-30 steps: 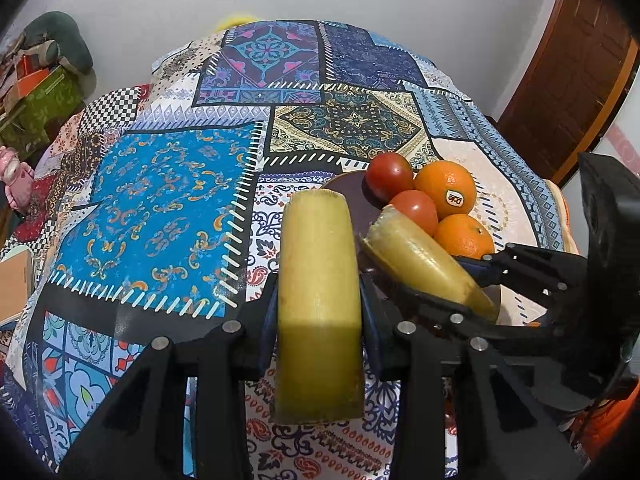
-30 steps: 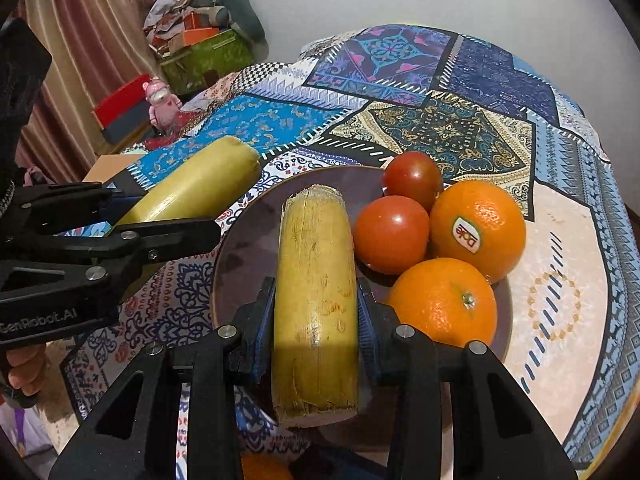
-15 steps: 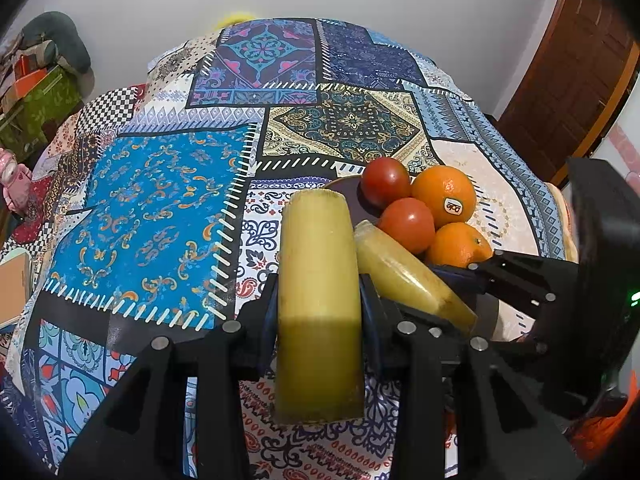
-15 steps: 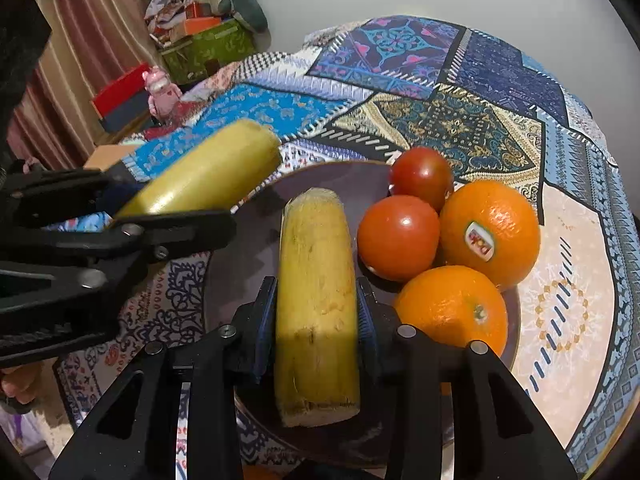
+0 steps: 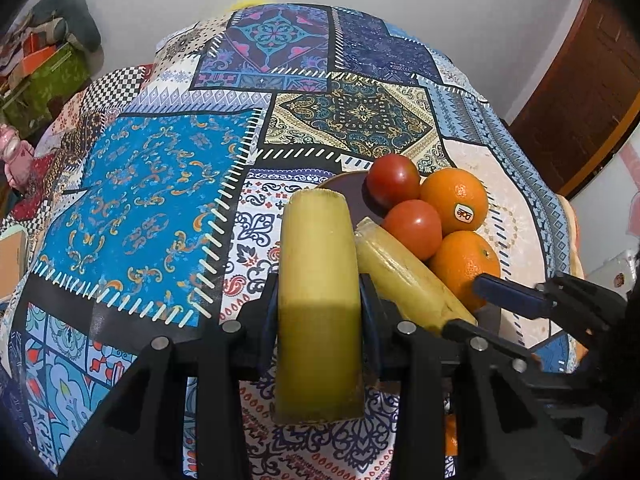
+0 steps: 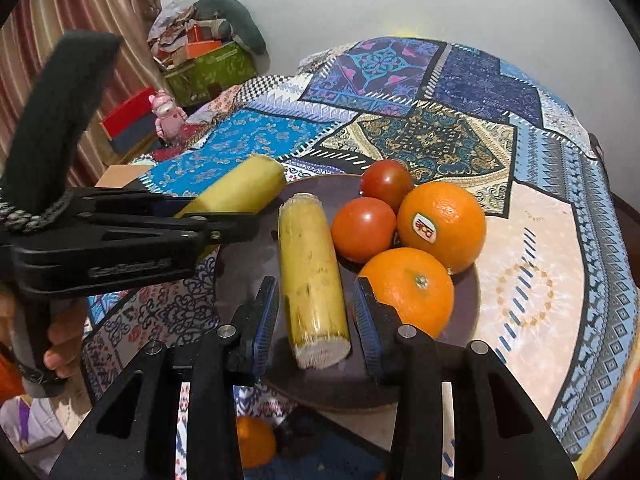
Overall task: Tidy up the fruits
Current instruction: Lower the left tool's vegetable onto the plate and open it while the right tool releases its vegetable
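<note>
Nearest the right wrist camera, the right gripper has its jaws parted, with a gap on each side of the yellow stalk piece that lies on the dark plate; the blue pads do not touch it. An orange sits just beside the right jaw, and behind it a second orange with a sticker and two tomatoes crowd together on the plate's far half. Below the plate's near rim another orange fruit shows between the gripper's black arms, partly cut off.

The left gripper is clamped on a second yellow stalk piece, which stands along the fingers and hides much of the cloth ahead. In the right wrist view this gripper reaches in from the left, level, its piece held just above the plate's left rim; fingertips of the person's hand curl around its handle at the frame edge.

The plate rests on a patchwork cloth of blue, cream and navy panels that covers the whole surface. Beyond it stand a pale wall, striped curtains, a green box piled with clutter, a pink toy figure, and in the left wrist view a brown wooden door. The clutter is too small to make out.
</note>
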{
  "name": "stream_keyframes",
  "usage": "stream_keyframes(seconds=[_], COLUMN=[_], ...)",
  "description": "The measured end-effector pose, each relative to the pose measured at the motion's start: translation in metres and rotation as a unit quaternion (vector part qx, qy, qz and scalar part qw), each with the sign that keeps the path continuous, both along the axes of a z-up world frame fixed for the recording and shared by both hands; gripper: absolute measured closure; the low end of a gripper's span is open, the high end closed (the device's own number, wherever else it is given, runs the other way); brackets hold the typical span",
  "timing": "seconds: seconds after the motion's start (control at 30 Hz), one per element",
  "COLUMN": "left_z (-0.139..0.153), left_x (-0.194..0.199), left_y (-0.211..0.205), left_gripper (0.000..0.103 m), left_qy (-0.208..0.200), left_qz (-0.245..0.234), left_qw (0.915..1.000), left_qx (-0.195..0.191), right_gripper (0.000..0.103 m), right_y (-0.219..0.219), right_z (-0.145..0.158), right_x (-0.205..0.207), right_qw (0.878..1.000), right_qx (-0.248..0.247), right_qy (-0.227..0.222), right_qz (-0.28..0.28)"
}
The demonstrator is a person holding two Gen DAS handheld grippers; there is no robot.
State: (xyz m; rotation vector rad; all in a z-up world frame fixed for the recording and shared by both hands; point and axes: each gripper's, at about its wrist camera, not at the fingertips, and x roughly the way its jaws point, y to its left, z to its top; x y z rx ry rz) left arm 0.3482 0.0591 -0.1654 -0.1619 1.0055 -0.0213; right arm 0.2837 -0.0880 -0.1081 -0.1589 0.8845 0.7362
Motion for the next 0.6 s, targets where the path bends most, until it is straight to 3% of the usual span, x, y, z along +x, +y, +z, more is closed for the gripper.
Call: stream_keyframes(seconds=[0.13,0.37,0.6], left_z=[-0.004,0.009,0.007], left_x=[0.003,-0.003,-0.014], left_y=[-0.005,-0.012,-0.017], left_gripper=[0.066,0.066,0.06], left_qy=[0.013,0.001,0.01], left_qz=[0.009,0.002,-0.003], left_qw=[0.9999,0.9999,0.9999], left_qx=[0.001,0.011,0.006], right_gripper=[0.067,0.067,0.067], right_y=[-0.009,-0.025,-0.038], right_z=[0.004,0.006,0.011], right_x=[-0.004,-0.003,-0.011], right_qw=[1.0,1.0,0.999], right_qx=[0.005,0.016,0.022], right_qy=[-0.007,-0.007,-0.01], right_qz=[-0.005,-0.019,-0.033])
